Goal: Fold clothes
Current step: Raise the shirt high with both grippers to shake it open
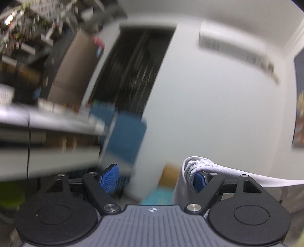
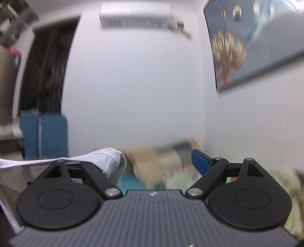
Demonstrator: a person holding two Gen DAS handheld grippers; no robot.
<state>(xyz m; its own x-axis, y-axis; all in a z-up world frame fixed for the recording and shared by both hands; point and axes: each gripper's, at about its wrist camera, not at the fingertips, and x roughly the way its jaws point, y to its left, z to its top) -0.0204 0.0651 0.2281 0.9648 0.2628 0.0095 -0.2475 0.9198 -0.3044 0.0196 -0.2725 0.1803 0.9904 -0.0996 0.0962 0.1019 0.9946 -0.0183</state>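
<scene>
A white ribbed garment [image 1: 199,167] hangs bunched over the right blue pad [image 1: 200,180] of my left gripper [image 1: 154,178], whose jaws stand wide open and held up in the air. From there the cloth stretches off to the right. In the right wrist view the same white garment [image 2: 106,157] drapes over the left finger of my right gripper [image 2: 155,163] and hides it. That gripper is open too, and its right blue pad [image 2: 199,161] is bare. The cloth is hooked on one finger of each gripper, not pinched.
Both views are motion-blurred and point at a white wall with an air conditioner [image 2: 133,17]. A dark doorway [image 1: 133,66], a grey desk edge [image 1: 47,123] and a blue object [image 1: 129,136] lie left. Cardboard boxes [image 2: 152,161] sit low, a framed picture [image 2: 256,43] hangs right.
</scene>
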